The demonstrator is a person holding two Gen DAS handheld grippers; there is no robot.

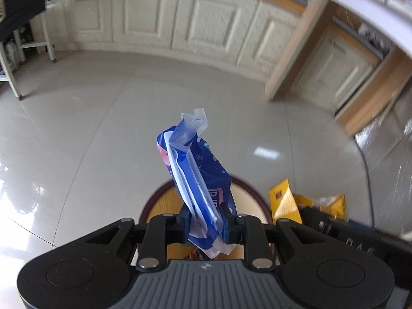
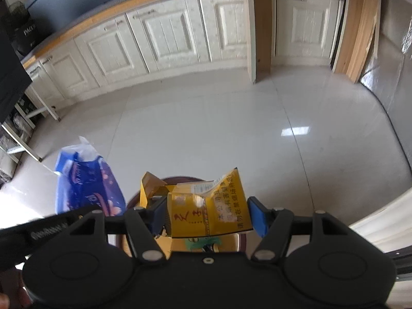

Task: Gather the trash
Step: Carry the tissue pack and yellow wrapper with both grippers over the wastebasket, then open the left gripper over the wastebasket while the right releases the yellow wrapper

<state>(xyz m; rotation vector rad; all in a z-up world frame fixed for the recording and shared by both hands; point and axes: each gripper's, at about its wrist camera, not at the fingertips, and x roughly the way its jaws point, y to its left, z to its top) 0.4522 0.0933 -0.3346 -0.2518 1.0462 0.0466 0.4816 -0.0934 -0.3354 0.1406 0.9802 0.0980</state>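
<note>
My left gripper (image 1: pixel 206 222) is shut on a crumpled blue and white plastic wrapper (image 1: pixel 198 175), which sticks up and forward from between the pads. In the right wrist view my right gripper (image 2: pixel 208 213) is shut on a flattened yellow carton (image 2: pixel 219 211) with red and black print, its jaws standing wide across it. Both grippers hang side by side over a round bin with a dark red rim (image 1: pixel 154 198), whose rim (image 2: pixel 185 179) also shows under the carton. The carton (image 1: pixel 283 200) appears at the right of the left view, the wrapper (image 2: pixel 87 180) at the left of the right view.
Glossy pale tiles (image 2: pixel 206 128) cover the floor. Cream cabinets (image 1: pixel 200 20) line the far wall. A wooden post (image 2: pixel 257 25) stands in front of them. White rack legs (image 1: pixel 49 43) are at the left. A white tabletop edge (image 1: pixel 373 7) curves in at the upper right.
</note>
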